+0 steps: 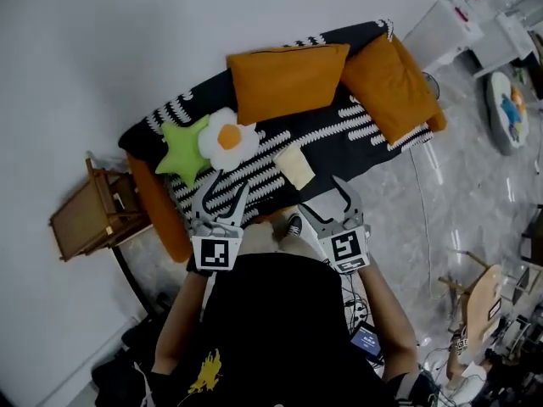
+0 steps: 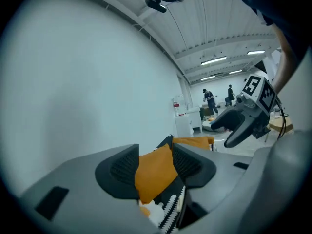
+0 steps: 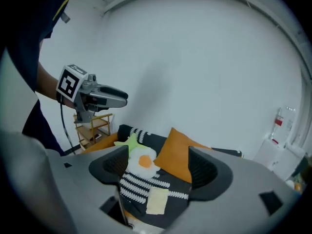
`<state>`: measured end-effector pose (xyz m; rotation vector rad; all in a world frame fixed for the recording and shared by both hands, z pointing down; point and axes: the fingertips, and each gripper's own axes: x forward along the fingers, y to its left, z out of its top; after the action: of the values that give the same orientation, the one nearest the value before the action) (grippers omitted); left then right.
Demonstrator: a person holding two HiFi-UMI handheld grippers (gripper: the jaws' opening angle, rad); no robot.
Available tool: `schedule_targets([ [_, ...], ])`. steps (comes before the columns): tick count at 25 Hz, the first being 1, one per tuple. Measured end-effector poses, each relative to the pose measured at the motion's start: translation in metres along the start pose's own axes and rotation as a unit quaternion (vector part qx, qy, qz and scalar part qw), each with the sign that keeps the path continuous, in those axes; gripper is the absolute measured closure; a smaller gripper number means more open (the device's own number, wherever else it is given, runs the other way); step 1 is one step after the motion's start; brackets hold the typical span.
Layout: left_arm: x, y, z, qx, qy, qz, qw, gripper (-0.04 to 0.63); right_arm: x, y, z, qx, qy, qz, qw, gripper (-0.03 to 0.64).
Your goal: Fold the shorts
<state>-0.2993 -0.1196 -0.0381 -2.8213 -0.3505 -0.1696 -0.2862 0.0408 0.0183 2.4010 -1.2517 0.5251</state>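
Observation:
The shorts [image 1: 294, 166] lie as a small folded pale-yellow rectangle on the sofa's black-and-white striped throw [image 1: 365, 138], in front of the orange pillows. Both grippers are held up near my chest, above the sofa's front edge and short of the shorts. My left gripper [image 1: 221, 196] is open with nothing between its jaws; in its own view [image 2: 156, 167] only a distant orange pillow shows through the gap. The right gripper [image 1: 327, 202] is open and empty too. Through its jaws [image 3: 160, 167] the shorts [image 3: 157, 201] appear lower down. Each gripper shows in the other's view: right [image 2: 243, 123], left [image 3: 97, 97].
Two orange pillows [image 1: 287, 80] [image 1: 392, 87] lean at the sofa's back. A green star cushion [image 1: 185, 151] and a fried-egg cushion [image 1: 229, 139] lie at the left. A wooden shelf [image 1: 89, 210] stands beside the sofa, a white cabinet [image 1: 441, 28] and a wooden chair [image 1: 479, 308] at the right.

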Motion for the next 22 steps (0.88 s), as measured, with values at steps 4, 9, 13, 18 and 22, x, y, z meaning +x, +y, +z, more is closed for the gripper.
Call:
schedule_targets([
  [4, -0.037, 0.014, -0.006, -0.015, -0.002, 0.014, 0.9998, 0.374, -0.013, 0.002, 0.009, 0.028, -0.022, -0.047, 0.998, 0.219],
  [9, -0.050, 0.022, -0.006, 0.027, -0.037, -0.034, 0.9984, 0.375, -0.012, 0.021, 0.038, 0.047, -0.049, -0.074, 0.995, 0.263],
  [13, -0.063, 0.035, -0.011, -0.002, -0.070, -0.064, 0.9955, 0.377, -0.001, 0.063, 0.067, 0.058, -0.071, -0.079, 0.993, 0.276],
  [18, -0.094, 0.058, -0.016, -0.005, -0.091, -0.079, 0.9927, 0.379, 0.007, 0.113, 0.099, 0.021, -0.089, -0.097, 0.991, 0.281],
  [22, -0.116, 0.066, -0.018, -0.002, -0.093, -0.087, 0.9919, 0.434, 0.001, 0.125, 0.122, 0.016, -0.130, -0.116, 0.985, 0.347],
])
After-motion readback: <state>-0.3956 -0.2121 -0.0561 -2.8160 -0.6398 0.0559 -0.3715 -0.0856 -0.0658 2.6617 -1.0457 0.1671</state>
